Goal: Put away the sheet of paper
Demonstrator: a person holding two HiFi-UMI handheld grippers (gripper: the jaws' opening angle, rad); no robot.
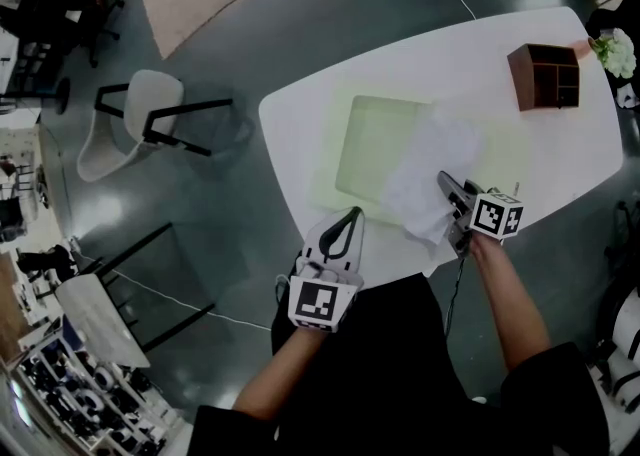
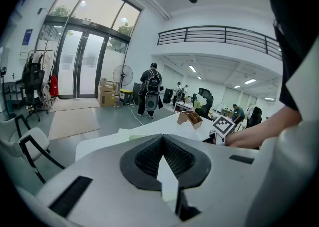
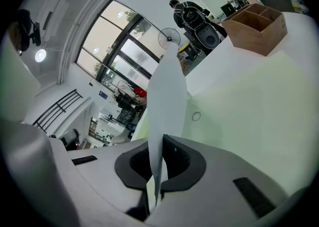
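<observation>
A white sheet of paper (image 1: 425, 169) hangs crumpled above the table, over the right part of a pale green clear folder (image 1: 375, 144) that lies flat. My right gripper (image 1: 443, 180) is shut on the sheet's near edge. In the right gripper view the paper (image 3: 167, 89) rises upright from between the pinched pads of the gripper (image 3: 161, 140), with the folder (image 3: 239, 106) beyond. My left gripper (image 1: 355, 213) is at the folder's near left corner, tips together. In the left gripper view its jaws (image 2: 162, 137) meet; whether they pinch the folder is not visible.
A brown wooden desk organiser (image 1: 545, 76) stands at the far right of the white table (image 1: 560, 159), beside white flowers (image 1: 615, 52). A white chair (image 1: 140, 119) stands on the floor to the left. People stand far back in the room.
</observation>
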